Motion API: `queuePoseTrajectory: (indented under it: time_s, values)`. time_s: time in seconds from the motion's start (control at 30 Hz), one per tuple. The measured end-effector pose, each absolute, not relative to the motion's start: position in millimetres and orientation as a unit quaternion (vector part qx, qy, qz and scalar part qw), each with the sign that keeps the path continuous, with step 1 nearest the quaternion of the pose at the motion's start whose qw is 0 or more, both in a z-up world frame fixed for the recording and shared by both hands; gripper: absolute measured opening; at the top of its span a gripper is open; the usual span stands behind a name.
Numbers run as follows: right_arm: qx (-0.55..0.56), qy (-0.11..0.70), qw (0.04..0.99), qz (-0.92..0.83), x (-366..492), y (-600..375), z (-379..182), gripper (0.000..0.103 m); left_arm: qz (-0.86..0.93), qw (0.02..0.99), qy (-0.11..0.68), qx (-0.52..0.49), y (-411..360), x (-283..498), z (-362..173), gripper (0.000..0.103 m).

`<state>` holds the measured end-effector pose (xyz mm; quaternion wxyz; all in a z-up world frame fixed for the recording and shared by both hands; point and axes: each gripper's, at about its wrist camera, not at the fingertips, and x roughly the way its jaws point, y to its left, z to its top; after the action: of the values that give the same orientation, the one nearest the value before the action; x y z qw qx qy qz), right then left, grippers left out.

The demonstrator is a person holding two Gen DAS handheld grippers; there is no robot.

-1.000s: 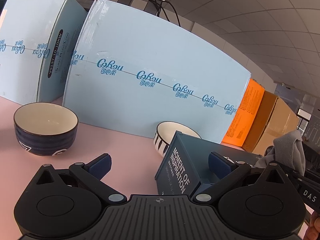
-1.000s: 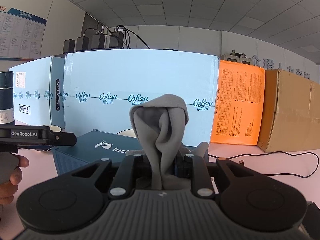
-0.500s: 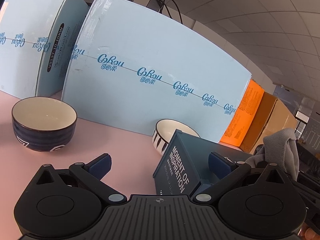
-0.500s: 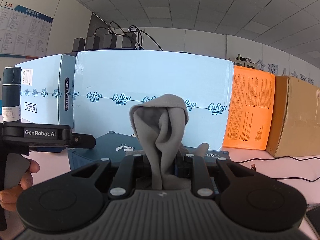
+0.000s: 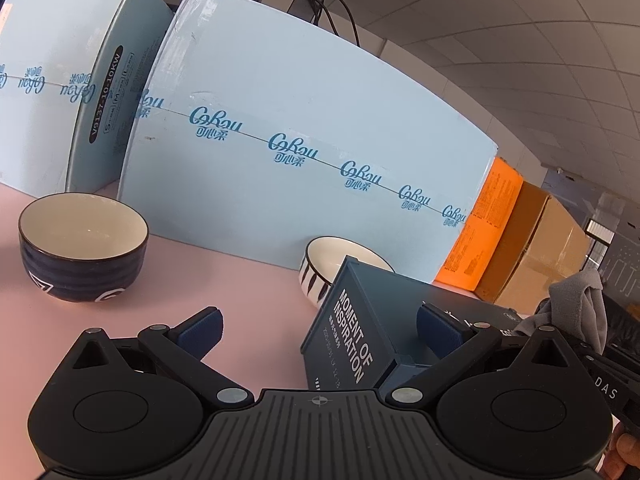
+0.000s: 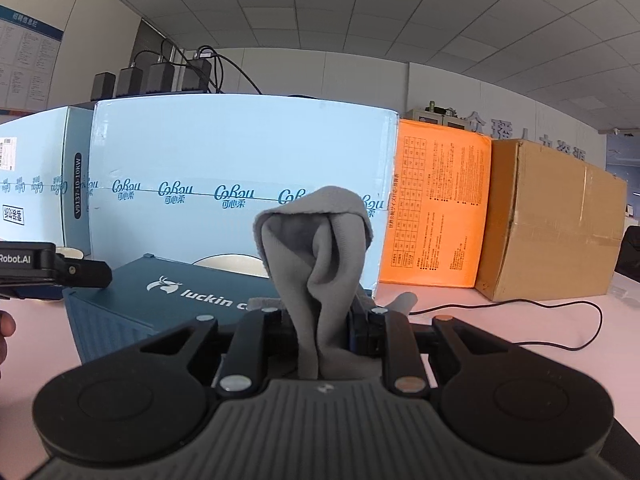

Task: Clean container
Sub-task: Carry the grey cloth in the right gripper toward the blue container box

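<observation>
On the pink table (image 5: 248, 280), at 5 o'clock in the left wrist view, sits one dark blue container (image 5: 360, 320), a rectangular "luckin" box. Its printed short end faces the left camera; long axis runs away toward 2 o'clock. Left gripper (image 5: 318, 326) is spread wide, its right finger (image 5: 440, 328) over the box top, left finger over bare table. Right gripper (image 6: 316, 320) is pinched on one grey cloth (image 6: 316, 248), which stands up in a fold, box at 10 o'clock behind it. Two bowls: navy bowl (image 5: 82, 246) at 9 o'clock, striped bowl (image 5: 320, 268) just behind the box. Cartons at back: two light blue cartons (image 5: 304, 152), one orange (image 6: 436, 208), one brown (image 6: 552, 220). Versus 1 s ago: left view has shifted slightly, box edges closer; cloth grip unchanged.
</observation>
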<state>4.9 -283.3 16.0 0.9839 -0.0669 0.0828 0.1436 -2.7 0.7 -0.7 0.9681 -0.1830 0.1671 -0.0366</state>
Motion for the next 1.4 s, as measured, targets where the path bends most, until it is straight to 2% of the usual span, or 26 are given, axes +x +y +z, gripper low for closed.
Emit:
queuePoseTrajectory:
  time_s: [0.1, 0.8, 1.4]
  values:
    - [-0.067, 0.081, 0.984, 0.142, 3, -279, 16, 0.027, -0.039, 0.969, 0.166, -0.179, -1, -3, 0, 0.103]
    - [-0.074, 0.061, 0.973, 0.212, -5, -217, 12, 0.027, -0.035, 0.957, 0.181, -0.223, 15, 2, -2, 0.103]
    - [-0.067, 0.08, 0.988, 0.11, 25, -271, 16, 0.026, -0.038, 0.959, 0.179, -0.215, 12, 4, -2, 0.103]
